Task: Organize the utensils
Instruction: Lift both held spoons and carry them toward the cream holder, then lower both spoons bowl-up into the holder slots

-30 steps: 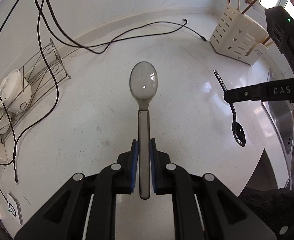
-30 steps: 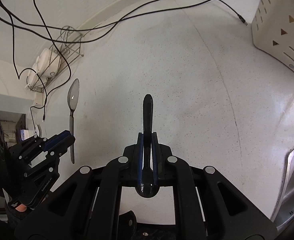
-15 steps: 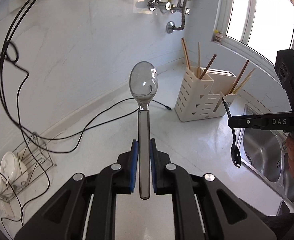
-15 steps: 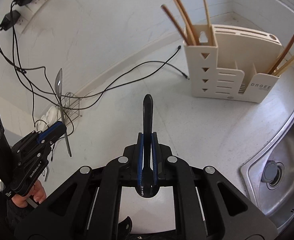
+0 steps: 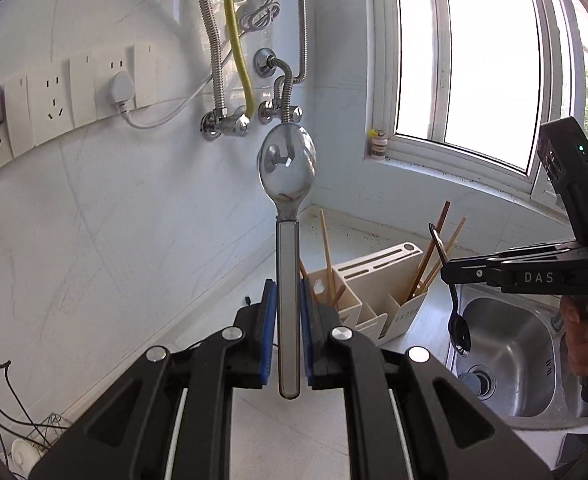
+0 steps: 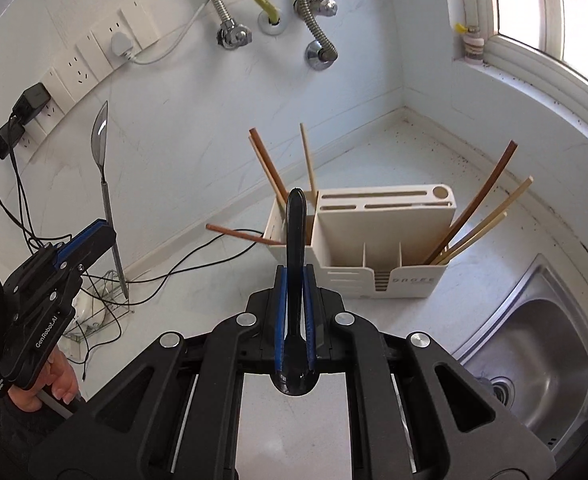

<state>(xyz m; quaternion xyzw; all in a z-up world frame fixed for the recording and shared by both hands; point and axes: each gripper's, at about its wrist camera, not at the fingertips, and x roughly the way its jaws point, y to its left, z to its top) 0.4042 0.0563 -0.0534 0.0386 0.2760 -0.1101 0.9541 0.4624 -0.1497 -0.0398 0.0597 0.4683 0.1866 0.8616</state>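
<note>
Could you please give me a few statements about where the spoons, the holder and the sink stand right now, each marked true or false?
1. The left gripper is shut on the silver spoon. True.
2. The right gripper is open and holds nothing. False: it is shut on the black spoon.
3. Chopsticks stand in the cream utensil holder. True.
4. The black spoon already stands in the holder. False: it is held above the counter.
5. The sink lies left of the holder in the right wrist view. False: right.

Left wrist view faces the wall, tilted slightly down. Right wrist view tilts steeper toward the counter. Both share the cream utensil holder (image 5: 378, 280) (image 6: 382, 240) and sink (image 5: 514, 360) (image 6: 542, 344).
</note>
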